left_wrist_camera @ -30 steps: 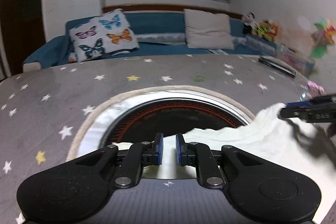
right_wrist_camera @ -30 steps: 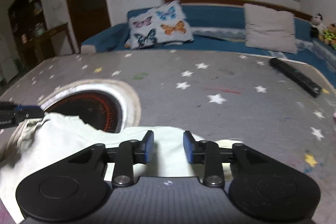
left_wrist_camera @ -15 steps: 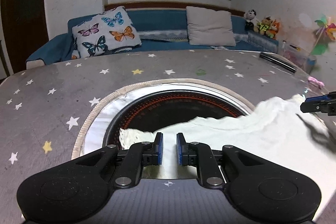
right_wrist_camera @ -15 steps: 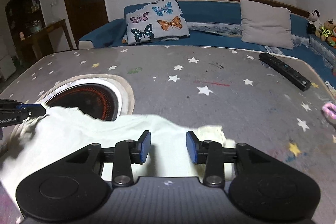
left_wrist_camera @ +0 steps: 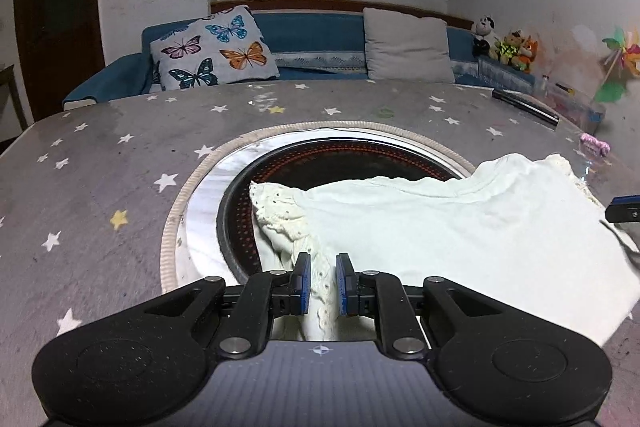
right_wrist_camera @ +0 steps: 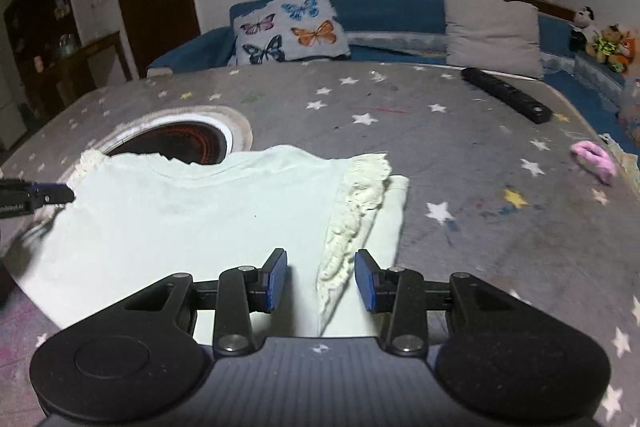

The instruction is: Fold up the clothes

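Observation:
A pale, cream-white garment [left_wrist_camera: 460,227] lies flat on the grey star-patterned table [left_wrist_camera: 100,167], partly over a round inset burner [left_wrist_camera: 340,163]. Its lace sleeve [left_wrist_camera: 280,211] runs between the narrowly parted pads of my left gripper [left_wrist_camera: 322,283], and no grip shows. In the right wrist view the same garment [right_wrist_camera: 180,219] has its other lace sleeve [right_wrist_camera: 360,203] folded inward, reaching between the pads of my right gripper [right_wrist_camera: 321,279], which stands open and clear of it. The tip of each gripper shows in the other's view, the right gripper [left_wrist_camera: 624,211] and the left gripper [right_wrist_camera: 52,194] at the garment's sides.
A black remote [right_wrist_camera: 504,95] and a pink hair tie [right_wrist_camera: 592,159] lie on the table's right side. Behind the table runs a blue sofa with a butterfly cushion [left_wrist_camera: 212,51] and a grey cushion [left_wrist_camera: 408,45]. Soft toys [left_wrist_camera: 504,43] sit at its right end.
Both grippers have drawn back toward the near edge, so more of the garment and both lace sleeves now show ahead of them. The garment stays put on the table. The right jaws stand slightly wider.

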Tool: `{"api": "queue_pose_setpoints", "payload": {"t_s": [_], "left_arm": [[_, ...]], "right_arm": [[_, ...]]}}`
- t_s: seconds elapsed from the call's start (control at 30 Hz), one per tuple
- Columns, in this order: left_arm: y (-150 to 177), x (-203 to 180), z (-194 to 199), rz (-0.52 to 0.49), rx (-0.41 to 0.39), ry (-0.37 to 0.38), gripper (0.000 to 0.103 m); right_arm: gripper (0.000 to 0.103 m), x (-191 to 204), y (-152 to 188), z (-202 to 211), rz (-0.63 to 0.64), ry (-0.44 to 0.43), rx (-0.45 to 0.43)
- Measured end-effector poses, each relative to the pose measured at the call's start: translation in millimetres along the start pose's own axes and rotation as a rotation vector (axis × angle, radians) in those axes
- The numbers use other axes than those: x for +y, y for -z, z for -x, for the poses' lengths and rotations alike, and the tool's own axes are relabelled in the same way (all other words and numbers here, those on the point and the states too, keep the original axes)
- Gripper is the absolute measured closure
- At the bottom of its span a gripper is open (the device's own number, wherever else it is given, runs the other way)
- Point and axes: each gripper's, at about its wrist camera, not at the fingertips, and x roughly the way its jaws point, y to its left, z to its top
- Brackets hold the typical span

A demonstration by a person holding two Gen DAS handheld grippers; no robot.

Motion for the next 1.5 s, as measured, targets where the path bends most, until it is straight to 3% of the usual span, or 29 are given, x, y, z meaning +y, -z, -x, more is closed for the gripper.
{"api": "queue_pose_setpoints", "payload": {"t_s": [0.23,0.4,0.6,0.73,0.77,0.8,0.9,1.0,1.23,1.5], "left_arm": [[19.5,-1.2,14.5,0.014,0.002,-0.019,0.087],[30.4,0.6,25.1,0.017,-0.002,-0.049,0.087],[37.2,2.0,43.0,0.034,-0.019,-0.062,0.087],[41.7,1.5,50.6,0.051,-0.022,-0.063,0.087],[42.8,1.9,52.1,0.055,-0.023,-0.064,0.087],[44.0,2.5,53.1,0.059,-0.021,-0.064,0.088],[48.8,4.3,54.0,0.062,-0.004,-0.068,0.088],[54.3,6.5,52.8,0.058,0.004,-0.082,0.09],[54.3,9.2,60.0,0.07,0.0,-0.082,0.089],[53.6,4.4,72.6,0.077,-0.018,-0.04,0.087]], "right_arm": [[0.066,17.8,21.5,25.9,0.017,-0.075,-0.017],[0.066,17.7,45.9,27.4,0.02,-0.045,0.031],[0.066,6.8,54.9,49.2,-0.02,-0.007,-0.002],[0.068,5.3,53.7,48.9,-0.053,-0.037,-0.015],[0.072,4.9,54.0,45.4,-0.066,-0.041,-0.009],[0.083,4.3,54.8,42.5,-0.079,-0.046,-0.001],[0.098,5.7,57.8,43.0,-0.088,-0.035,-0.002],[0.101,7.7,59.0,50.1,-0.079,-0.009,-0.02],[0.101,3.4,63.9,51.7,-0.081,0.021,-0.006],[0.09,13.2,55.3,53.5,-0.039,-0.006,-0.034]]}}
